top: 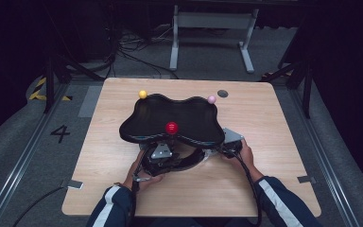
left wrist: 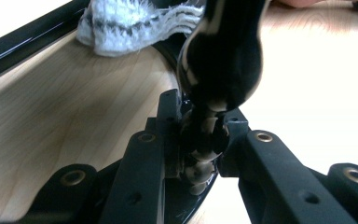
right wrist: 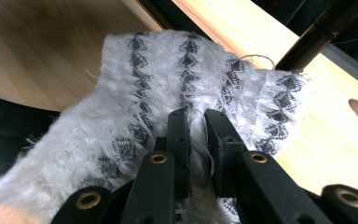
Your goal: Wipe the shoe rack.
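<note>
**Tongs grip a black stand and a fuzzy cloth**

Hands come in from the bottom of the high view, one set of tongs in each. On the left, the left tongs point(top: 161, 152) sit low on the counter point(top: 123, 189), under the near edge of a big black wavy tray point(top: 146, 118). In the left gripper view, the left tongs point(left wrist: 200, 140) are pinching a shiny black knobbly post point(left wrist: 219, 70) between their two jaws. The post rises from a dark round base point(top: 179, 163) that lies on the counter. A white cloth point(left wrist: 121, 25) lies farther back, near the top of that view.

In the middle, a red ball point(top: 171, 127) sits at the near rim of the tray. A yellow ball point(top: 142, 94) sits at the far left tip and a pink ball point(top: 211, 99) at the far right tip.

On the right, the right tongs point(top: 222, 150) are just beside the tray's near right edge. In the right gripper view, the right tongs point(right wrist: 196, 135) are pinching the white cloth point(right wrist: 168, 93), which has grey zigzag stripes and a frayed edge. The cloth lies spread over the counter. A small dark round spot point(top: 222, 93) marks the counter at the far right.
</note>
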### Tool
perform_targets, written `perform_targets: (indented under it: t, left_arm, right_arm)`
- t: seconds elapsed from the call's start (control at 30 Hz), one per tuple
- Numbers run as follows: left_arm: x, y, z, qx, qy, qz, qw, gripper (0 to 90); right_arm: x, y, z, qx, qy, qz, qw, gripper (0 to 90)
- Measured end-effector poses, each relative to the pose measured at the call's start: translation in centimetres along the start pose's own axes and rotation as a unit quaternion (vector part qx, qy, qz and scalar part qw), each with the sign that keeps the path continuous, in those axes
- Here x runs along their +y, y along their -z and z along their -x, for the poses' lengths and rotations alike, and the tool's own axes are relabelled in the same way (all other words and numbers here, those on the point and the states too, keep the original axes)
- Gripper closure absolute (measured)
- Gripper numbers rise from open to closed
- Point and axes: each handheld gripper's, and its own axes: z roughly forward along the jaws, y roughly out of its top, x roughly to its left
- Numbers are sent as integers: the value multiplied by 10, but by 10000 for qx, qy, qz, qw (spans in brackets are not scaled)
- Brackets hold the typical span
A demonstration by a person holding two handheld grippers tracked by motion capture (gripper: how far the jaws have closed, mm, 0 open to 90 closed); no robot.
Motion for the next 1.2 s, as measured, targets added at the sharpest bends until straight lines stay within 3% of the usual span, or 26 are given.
perform_targets:
  t: [0.07,0.13,0.17,0.2,0.23,0.33,0.37,0.4,0.53,0.57,0.63,0.77,0.87,0.9,0.93,1.07,1.1,1.2]
  left_arm:
    - [-2,3,-3,33,-61,-58,10000,762]
    - [-4,4,-2,59,20,10,10000,762]
    - [-4,6,-4,67,-47,-79,9999,762]
    - [-5,6,-3,67,53,-4,10000,762]
    - [-6,6,-4,71,-16,37,10000,762]
    - [-6,6,-4,100,18,33,9999,761]
    - [-7,6,-2,83,113,32,9999,762]
    - [-7,6,-2,73,187,54,9998,762]
    - [-7,6,-2,67,170,53,9998,761]
    - [-7,6,-3,88,61,30,9999,761]
    - [-7,6,-2,79,129,29,9999,762]
    - [-6,4,-2,55,120,35,9999,772]
    - [-5,3,-1,4,94,73,9999,781]
    - [-4,3,-2,-11,25,94,10000,794]
    - [-3,5,-4,59,-155,-61,9998,803]
    - [-3,2,1,-3,155,187,9997,821]
    - [-2,3,-1,19,-62,106,9999,822]
    - [1,-1,1,-14,-80,120,9999,823]
  right_arm:
    - [2,-3,2,-42,-40,-40,10000,808]
    - [3,-7,5,-89,-66,-39,9999,808]
    - [3,-9,6,-153,-14,-63,9999,808]
    - [3,-10,7,-205,55,-70,9998,809]
    - [2,-12,9,-240,106,-78,9996,809]
    - [3,-17,18,-256,-105,-185,9994,807]
    - [2,-18,19,-236,-117,-205,9994,804]
    - [2,-19,20,-208,-83,-219,9995,801]
    - [3,-20,19,-220,13,-269,9994,798]
    - [3,-21,19,-241,70,-274,9993,798]
    - [4,-21,18,-260,51,-257,9993,800]
    - [3,-16,17,54,-58,-196,9998,803]
    - [4,-14,15,104,-14,-164,9998,805]
    - [5,-12,11,188,61,-160,9997,805]
    - [5,-11,9,195,178,-155,9995,807]
    - [7,-5,0,291,323,-94,9990,809]
    - [7,-3,-1,343,324,-71,9989,808]
    - [10,1,-11,604,410,-20,9973,803]
